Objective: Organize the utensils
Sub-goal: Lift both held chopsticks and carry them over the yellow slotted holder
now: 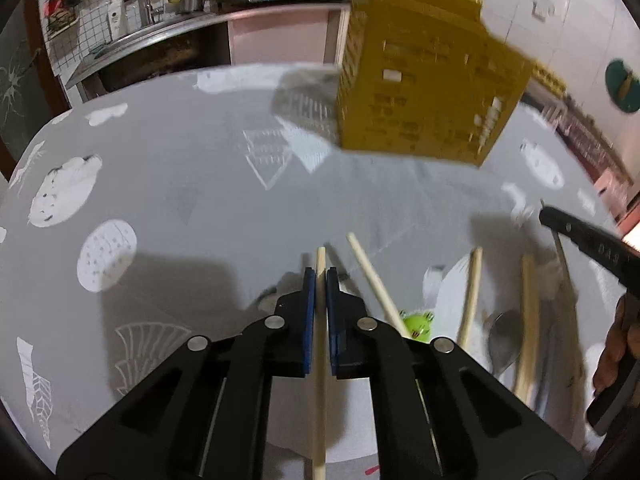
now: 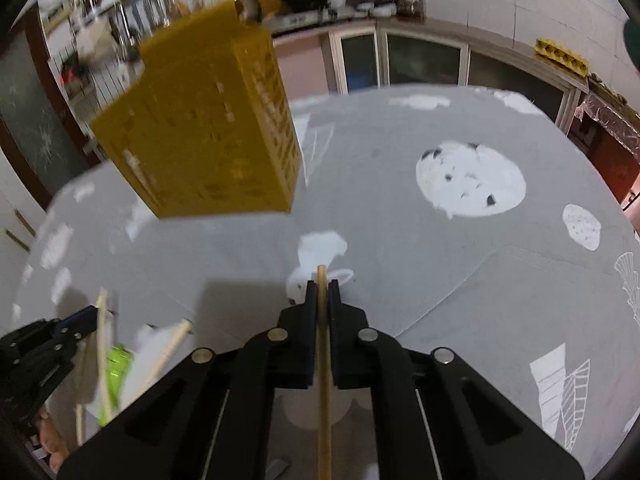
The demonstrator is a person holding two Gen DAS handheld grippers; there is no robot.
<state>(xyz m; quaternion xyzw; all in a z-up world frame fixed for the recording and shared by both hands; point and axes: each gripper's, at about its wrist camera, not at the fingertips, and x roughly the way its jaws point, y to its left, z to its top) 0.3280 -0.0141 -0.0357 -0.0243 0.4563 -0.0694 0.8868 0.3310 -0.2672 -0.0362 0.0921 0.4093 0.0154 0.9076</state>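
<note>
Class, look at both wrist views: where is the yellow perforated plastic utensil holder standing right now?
The yellow perforated plastic utensil holder stands upright on the grey patterned tablecloth at the table's far side, beyond both claws, upper right in the left view, upper left in the right.

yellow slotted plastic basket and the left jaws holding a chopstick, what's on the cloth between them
Nothing: in the left wrist view, only bare grey patterned tablecloth lies between the basket and the chopstick.

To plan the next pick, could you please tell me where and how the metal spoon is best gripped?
Judging from the left wrist view, grip the metal spoon at its shallow bowl edge, from above: only the bowl shows, and loose wooden chopsticks flank it and hide its handle. Both grippers already hold chopsticks.
</note>
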